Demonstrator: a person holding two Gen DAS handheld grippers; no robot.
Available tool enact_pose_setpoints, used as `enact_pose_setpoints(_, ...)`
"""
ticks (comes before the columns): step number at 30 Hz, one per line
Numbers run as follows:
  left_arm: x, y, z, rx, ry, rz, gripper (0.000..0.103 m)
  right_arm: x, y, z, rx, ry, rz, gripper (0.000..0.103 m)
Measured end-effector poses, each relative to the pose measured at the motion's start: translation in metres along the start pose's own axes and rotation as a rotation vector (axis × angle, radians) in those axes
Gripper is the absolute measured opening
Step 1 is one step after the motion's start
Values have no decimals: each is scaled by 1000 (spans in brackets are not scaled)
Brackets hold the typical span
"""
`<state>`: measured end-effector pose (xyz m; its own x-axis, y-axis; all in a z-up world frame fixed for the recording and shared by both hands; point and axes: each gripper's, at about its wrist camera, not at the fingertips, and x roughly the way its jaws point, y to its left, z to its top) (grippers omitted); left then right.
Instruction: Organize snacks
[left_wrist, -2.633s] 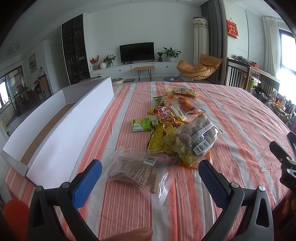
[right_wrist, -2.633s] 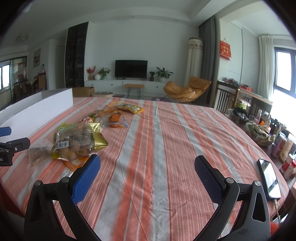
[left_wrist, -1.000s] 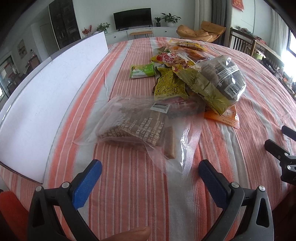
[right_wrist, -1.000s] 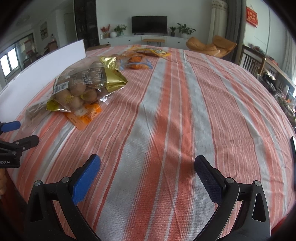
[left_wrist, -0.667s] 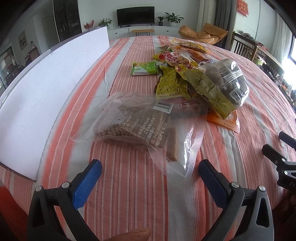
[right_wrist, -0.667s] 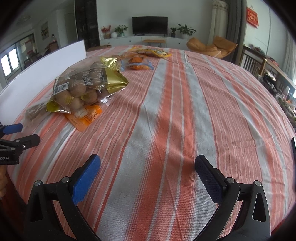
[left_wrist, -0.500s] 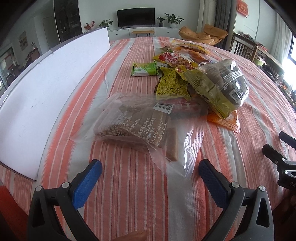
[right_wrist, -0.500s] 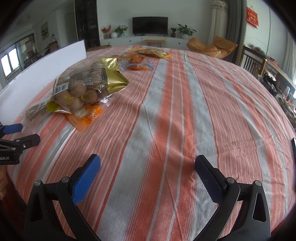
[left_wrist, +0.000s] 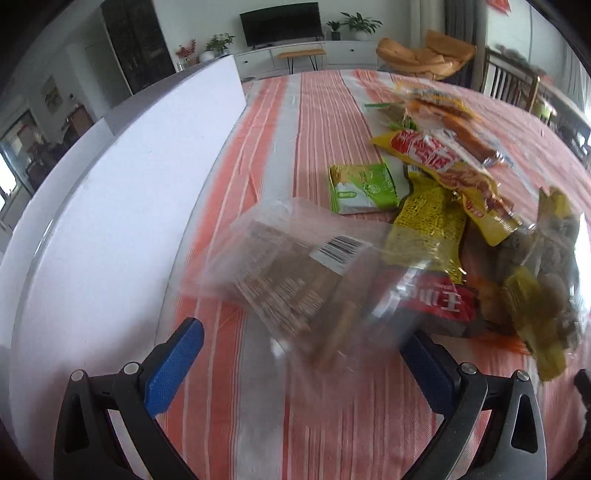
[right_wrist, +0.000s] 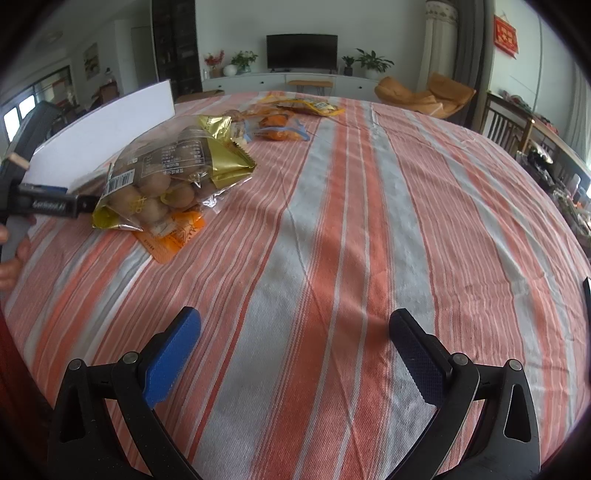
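Striped orange, white and grey cloth covers the table (left_wrist: 325, 110), with a living room behind it: a television and potted plants on a low white cabinet.

From the left wrist camera, the left gripper (left_wrist: 301, 354) stands wide, nothing between its blue pads, tilted low over the cloth. Just ahead of its fingers lies a clear bag of brown bars (left_wrist: 295, 273), blurred, with a barcode label. Beyond it, ahead and to the right, sit a green packet (left_wrist: 364, 188), a yellow packet (left_wrist: 424, 229) and a red-and-yellow packet (left_wrist: 443, 162). A white cardboard box (left_wrist: 122, 206) runs along the left of the gripper; only this view shows these.

From the right wrist camera, the right gripper (right_wrist: 293, 345) is likewise spread wide and empty, over bare cloth. Far ahead to its left rests a gold bag of round brown snacks (right_wrist: 170, 173) on top of an orange packet (right_wrist: 173, 232). At the left edge a hand (right_wrist: 11, 254) holds the left gripper's handle.
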<state>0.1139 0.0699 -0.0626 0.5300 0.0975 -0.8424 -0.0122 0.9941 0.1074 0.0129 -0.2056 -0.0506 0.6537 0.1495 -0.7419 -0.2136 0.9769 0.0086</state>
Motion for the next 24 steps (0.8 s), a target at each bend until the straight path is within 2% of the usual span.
enact_pose_setpoints(2, -4, 1, -15, -24, 11, -76, 103, 1, 0, 1, 0, 0, 1, 103)
enact_pose_setpoints(4, -5, -3, -31, -16, 36, -119, 103, 1, 0, 0, 0, 0, 1, 103)
enact_pose_setpoints(6, -15, -13, -45, 46, -9, -91, 103, 1, 1, 1, -1, 0, 1, 103)
enact_pose_setpoints(8, -20, -20, -52, 67, -8, -113, 103, 0, 0, 1, -1, 0, 1, 103)
enact_pose_setpoints(10, -19, -21, -53, 50, 1, -134, 103, 1, 1, 1, -1, 0, 2, 103)
enact_pose_setpoints(17, -17, -26, -52, 43, -35, -127, 103, 0, 1, 1, -1, -1, 1, 103)
enact_pose_setpoints(24, -24, -23, -64, 23, -53, -129, 103, 0, 1, 0, -2, -1, 0, 103)
